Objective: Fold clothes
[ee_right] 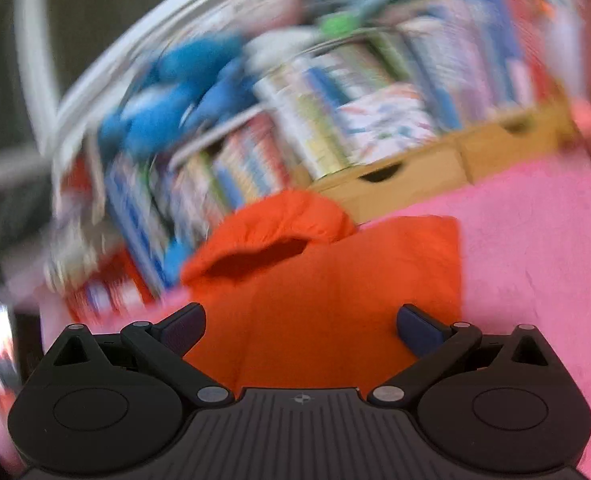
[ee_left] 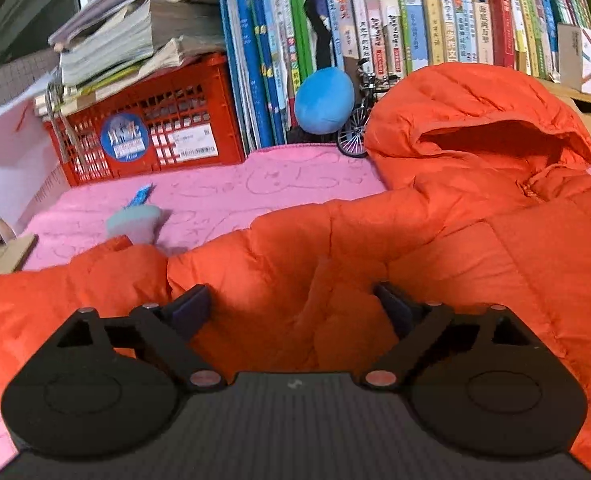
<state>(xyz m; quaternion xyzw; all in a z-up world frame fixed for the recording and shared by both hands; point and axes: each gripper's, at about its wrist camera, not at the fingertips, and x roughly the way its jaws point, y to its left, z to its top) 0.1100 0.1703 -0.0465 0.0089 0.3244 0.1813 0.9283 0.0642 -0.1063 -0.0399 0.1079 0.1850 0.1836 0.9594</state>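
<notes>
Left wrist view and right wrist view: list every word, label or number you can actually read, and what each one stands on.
None can be quoted with confidence.
Book spines: Chinese titles, too small to read reliably.
Round blue sticker on the red crate: lettering blurred.
White barcode label on the same crate: print too small.
Right wrist view: books smeared by motion blur, unreadable.

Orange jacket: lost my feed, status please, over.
Left tongs open over the orange jacket, nothing gripped. Right tongs open, empty. Small plush toy lies beside the sleeve.
</notes>
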